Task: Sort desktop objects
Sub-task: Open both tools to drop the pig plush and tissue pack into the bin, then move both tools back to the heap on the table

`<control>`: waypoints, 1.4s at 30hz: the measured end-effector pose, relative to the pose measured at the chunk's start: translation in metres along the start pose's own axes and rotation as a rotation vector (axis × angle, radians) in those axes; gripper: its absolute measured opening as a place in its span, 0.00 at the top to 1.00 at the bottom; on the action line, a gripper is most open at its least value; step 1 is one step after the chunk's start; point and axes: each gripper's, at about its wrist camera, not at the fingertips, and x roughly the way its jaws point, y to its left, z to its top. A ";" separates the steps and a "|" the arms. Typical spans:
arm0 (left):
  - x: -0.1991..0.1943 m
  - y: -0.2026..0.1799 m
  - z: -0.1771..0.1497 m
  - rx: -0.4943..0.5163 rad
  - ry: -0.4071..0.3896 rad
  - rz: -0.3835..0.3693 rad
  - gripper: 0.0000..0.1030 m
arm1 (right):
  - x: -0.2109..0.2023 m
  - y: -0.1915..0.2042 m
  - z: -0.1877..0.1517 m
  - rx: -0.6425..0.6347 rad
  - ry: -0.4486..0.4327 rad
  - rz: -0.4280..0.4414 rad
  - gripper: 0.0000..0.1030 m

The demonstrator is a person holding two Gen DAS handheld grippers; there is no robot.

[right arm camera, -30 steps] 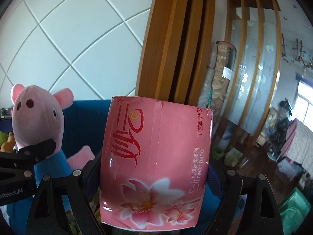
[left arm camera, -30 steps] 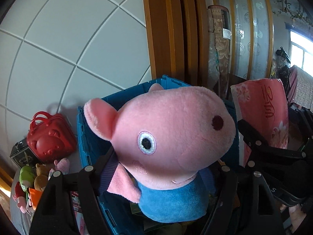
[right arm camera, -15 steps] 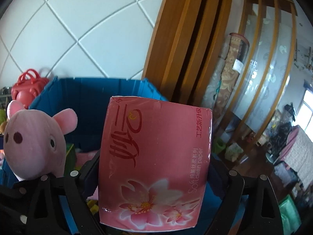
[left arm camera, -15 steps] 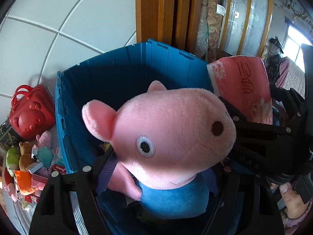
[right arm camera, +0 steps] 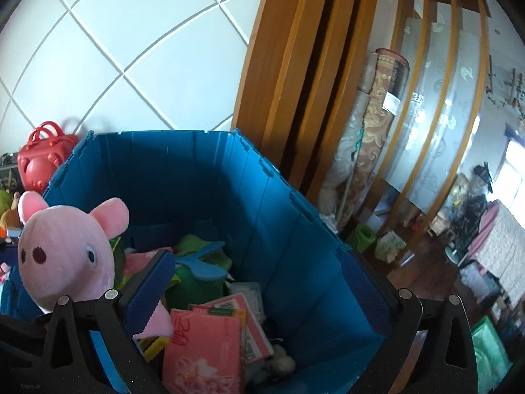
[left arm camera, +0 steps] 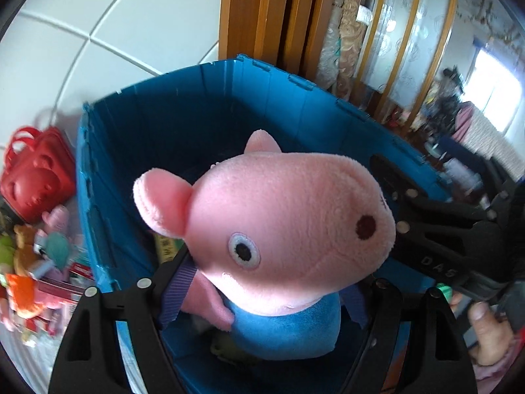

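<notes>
My left gripper (left arm camera: 262,295) is shut on a pink pig plush toy (left arm camera: 282,229) with a blue body and holds it over the open blue crate (left arm camera: 183,105). The pig also shows at the left of the right wrist view (right arm camera: 62,256). My right gripper (right arm camera: 262,295) is open and empty above the crate (right arm camera: 295,262). A pink tissue pack (right arm camera: 203,351) with red lettering lies inside the crate under it, among other items.
A red toy case (left arm camera: 36,177) and several small plush toys (left arm camera: 29,262) lie left of the crate. A white tiled wall stands behind. A wooden door frame (right arm camera: 295,82) and a rolled carpet (right arm camera: 377,131) stand behind to the right.
My right gripper has opened and the pink tissue pack has dropped into the crate. Both grippers have tilted down over the crate. The pig stays held in my left gripper.
</notes>
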 end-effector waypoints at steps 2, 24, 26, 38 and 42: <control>0.003 0.004 0.000 -0.017 0.014 0.000 0.18 | 0.000 -0.001 -0.001 0.007 0.003 -0.002 0.00; -0.056 0.010 -0.036 0.109 -0.162 0.133 0.18 | -0.041 0.021 -0.016 -0.002 -0.006 0.000 0.00; -0.062 0.013 -0.040 0.115 -0.168 0.132 0.18 | -0.044 0.027 -0.017 -0.007 -0.003 0.003 0.00; -0.097 0.059 -0.065 0.078 -0.218 0.152 0.18 | -0.071 0.072 -0.019 -0.015 -0.006 0.026 0.00; -0.109 0.091 -0.075 0.028 -0.230 0.187 0.18 | -0.086 0.104 -0.017 -0.043 -0.030 0.068 0.00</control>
